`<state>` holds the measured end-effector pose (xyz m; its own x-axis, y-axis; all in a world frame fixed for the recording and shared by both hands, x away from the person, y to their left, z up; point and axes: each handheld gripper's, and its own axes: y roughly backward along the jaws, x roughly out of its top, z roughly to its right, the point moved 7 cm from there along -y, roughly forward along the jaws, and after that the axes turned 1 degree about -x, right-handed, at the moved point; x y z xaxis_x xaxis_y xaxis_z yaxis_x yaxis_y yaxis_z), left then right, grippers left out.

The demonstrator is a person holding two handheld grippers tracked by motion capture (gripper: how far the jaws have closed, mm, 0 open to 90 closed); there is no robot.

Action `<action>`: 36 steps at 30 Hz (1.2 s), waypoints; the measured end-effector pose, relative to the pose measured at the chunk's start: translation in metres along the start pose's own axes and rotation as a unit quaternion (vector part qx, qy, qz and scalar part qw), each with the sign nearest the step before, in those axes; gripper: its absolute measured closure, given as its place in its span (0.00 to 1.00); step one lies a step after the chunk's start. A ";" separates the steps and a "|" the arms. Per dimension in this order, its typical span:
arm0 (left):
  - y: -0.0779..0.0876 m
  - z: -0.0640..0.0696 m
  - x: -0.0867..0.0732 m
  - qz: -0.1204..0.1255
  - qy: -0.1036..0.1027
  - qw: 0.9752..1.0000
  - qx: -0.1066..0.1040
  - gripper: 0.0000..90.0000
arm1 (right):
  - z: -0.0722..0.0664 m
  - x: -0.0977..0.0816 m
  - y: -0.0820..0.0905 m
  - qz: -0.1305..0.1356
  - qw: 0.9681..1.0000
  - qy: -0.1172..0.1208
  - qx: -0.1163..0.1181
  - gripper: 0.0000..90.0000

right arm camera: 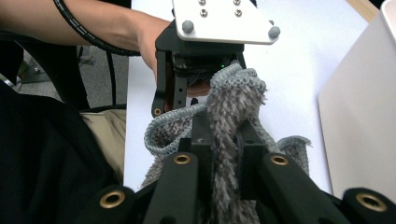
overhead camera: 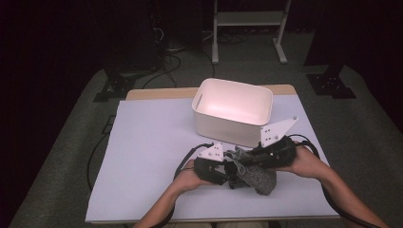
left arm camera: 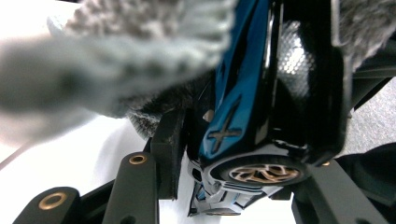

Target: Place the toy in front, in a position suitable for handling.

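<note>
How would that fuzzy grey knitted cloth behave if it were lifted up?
Probably floppy: the fuzzy grey knitted cloth droops in folds between the hand-held grippers. Likely light, since a thin pinch in the right hand-held gripper holds it. Its fuzzy surface should resist slipping.

1. grey cloth is knit and fuzzy, with a ribbed woven edge and a shaggy, rough pile on the other face
2. toy car looks like glossy plastic, blue and black with a shiny finish, its gold-spoked wheel has a metallic sheen
3. right hand-held gripper has matt black plastic jaws with brass-looking rivets, and the left hand-held gripper carries a flat matt grey plate on top
4. white bin is smooth plastic with a slight sheen
5. desk is covered in a matt pale sheet, smooth like paper, with a bare wood edge at the back
6. floor looks like grey carpet, rough
</note>
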<state>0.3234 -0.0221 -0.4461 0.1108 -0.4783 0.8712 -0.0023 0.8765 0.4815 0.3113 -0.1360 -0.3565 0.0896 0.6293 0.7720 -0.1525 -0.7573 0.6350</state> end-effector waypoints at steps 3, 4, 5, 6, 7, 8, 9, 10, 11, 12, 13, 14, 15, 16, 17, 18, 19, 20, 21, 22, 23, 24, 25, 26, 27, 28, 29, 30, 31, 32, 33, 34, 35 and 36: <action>0.017 0.000 0.005 0.023 0.001 1.000 -0.005 0.64 | 0.000 0.004 -0.004 -0.004 1.000 0.008 -0.004 0.90; 0.028 0.000 0.010 0.035 0.001 0.999 -0.012 0.70 | 0.000 0.006 -0.005 -0.003 1.000 0.007 -0.005 0.90; 0.034 -0.001 0.012 0.031 0.000 0.999 -0.009 0.72 | 0.000 0.008 -0.007 -0.003 1.000 0.011 -0.005 0.90; 0.037 -0.001 0.010 0.021 -0.006 1.000 -0.004 0.72 | 0.000 0.010 -0.009 -0.001 1.000 0.008 -0.005 0.90; 0.038 0.000 0.008 0.023 0.002 1.000 -0.006 0.72 | 0.000 0.011 -0.011 -0.004 1.000 0.010 -0.004 0.90; 0.039 0.000 0.006 0.024 0.000 1.000 -0.006 0.72 | 0.000 0.011 -0.013 -0.009 1.000 0.012 0.001 0.90; 0.039 0.000 0.006 0.023 -0.001 1.000 -0.006 0.71 | -0.001 0.012 -0.015 -0.011 1.000 0.013 0.003 0.90; 0.039 0.000 0.006 0.025 -0.002 1.000 -0.006 0.71 | -0.002 0.013 -0.016 -0.013 1.000 0.013 0.002 0.90; 0.037 0.000 0.004 0.027 -0.003 1.000 -0.004 0.71 | -0.002 0.013 -0.016 -0.016 1.000 0.017 0.002 0.90; 0.034 0.000 0.001 0.019 -0.007 1.000 -0.002 0.70 | -0.002 0.013 -0.015 -0.020 1.000 0.018 -0.001 0.90; 0.031 0.000 -0.002 0.013 -0.006 1.000 -0.002 0.68 | -0.002 0.012 -0.014 -0.023 1.000 0.020 -0.005 0.90; 0.027 0.000 -0.006 0.008 -0.001 1.000 -0.004 0.65 | -0.001 0.011 -0.013 -0.025 0.999 0.020 -0.007 0.90; 0.024 0.000 -0.009 0.016 -0.001 1.000 0.000 0.63 | -0.001 0.009 -0.012 -0.025 0.999 0.018 -0.009 0.90; 0.023 -0.001 -0.011 0.024 0.003 1.000 0.000 0.63 | 0.000 0.007 -0.010 -0.025 1.000 0.014 -0.011 0.90; 0.021 -0.002 -0.012 0.027 0.001 1.000 0.003 0.62 | 0.002 0.005 -0.008 -0.023 1.000 0.009 -0.013 0.90; 0.016 -0.004 -0.015 0.027 0.004 1.000 0.011 0.59 | 0.003 0.003 -0.006 -0.020 1.000 0.006 -0.013 0.90; 0.013 -0.004 -0.016 0.027 0.007 1.000 0.011 0.53 | 0.005 0.000 -0.005 -0.013 1.000 0.000 -0.012 0.90; 0.009 -0.003 -0.017 0.028 0.007 1.000 0.007 0.52 | 0.005 -0.001 -0.004 -0.012 1.000 -0.003 -0.012 0.90; 0.005 -0.002 -0.017 0.031 -0.001 0.999 0.008 0.51 | 0.005 -0.002 -0.003 -0.010 1.000 -0.003 -0.011 0.90; 0.003 -0.001 -0.015 0.038 -0.006 0.999 0.007 0.51 | 0.005 -0.003 -0.002 -0.009 1.000 -0.005 -0.011 0.90; 0.001 0.000 -0.013 0.043 -0.007 0.999 0.004 0.53 | 0.004 -0.003 -0.002 -0.008 1.000 -0.005 -0.010 0.90; 0.000 -0.001 -0.012 0.039 -0.008 0.999 0.012 0.57 | 0.004 -0.004 -0.001 -0.010 1.000 -0.005 -0.011 0.90; 0.001 -0.002 -0.011 0.039 -0.004 0.999 0.008 0.62 | 0.004 -0.004 -0.001 -0.011 1.000 -0.004 -0.011 0.90; 0.001 -0.002 -0.011 0.038 0.004 0.999 0.000 0.62 | 0.004 -0.004 0.000 -0.012 1.000 -0.004 -0.011 0.90; 0.002 -0.002 -0.011 0.033 0.002 0.999 0.000 0.63 | 0.003 -0.004 0.000 -0.012 1.000 -0.003 -0.010 0.90; 0.002 -0.001 -0.010 0.028 0.001 1.000 0.000 0.63 | 0.002 -0.004 -0.001 -0.012 1.000 -0.003 -0.009 0.90; 0.003 0.000 -0.009 0.017 0.001 1.000 0.000 0.63 | 0.001 -0.004 -0.001 -0.012 1.000 -0.001 -0.008 0.90; 0.005 0.000 -0.009 0.010 -0.001 1.000 0.001 0.63 | 0.000 -0.002 -0.002 -0.012 1.000 0.003 -0.005 0.90; 0.006 0.000 -0.009 0.007 0.000 1.000 0.003 0.63 | -0.001 -0.001 -0.003 -0.013 1.000 0.005 -0.005 0.90; 0.008 0.000 -0.009 0.004 -0.002 1.000 0.005 0.63 | -0.001 0.000 -0.003 -0.014 1.000 0.008 -0.007 0.90; 0.011 0.000 -0.010 0.000 -0.004 1.000 0.010 0.63 | -0.001 0.001 -0.005 -0.013 1.000 0.011 -0.007 0.90; 0.013 -0.001 -0.010 -0.001 -0.007 1.000 0.017 0.63 | -0.002 0.002 -0.005 -0.014 1.000 0.012 -0.008 0.90; 0.018 -0.002 -0.010 -0.004 -0.004 1.000 0.012 0.63 | -0.001 0.003 -0.006 -0.014 1.000 0.013 -0.010 0.90; 0.022 -0.002 -0.010 -0.005 0.000 1.000 0.010 0.63 | -0.001 0.005 -0.008 -0.012 1.000 0.013 -0.010 0.90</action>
<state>0.3242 0.0020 -0.4448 0.1109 -0.4877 0.8660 -0.0201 0.8701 0.4925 0.3121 -0.1273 -0.3577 0.0676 0.6514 0.7557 -0.1701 -0.7389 0.6520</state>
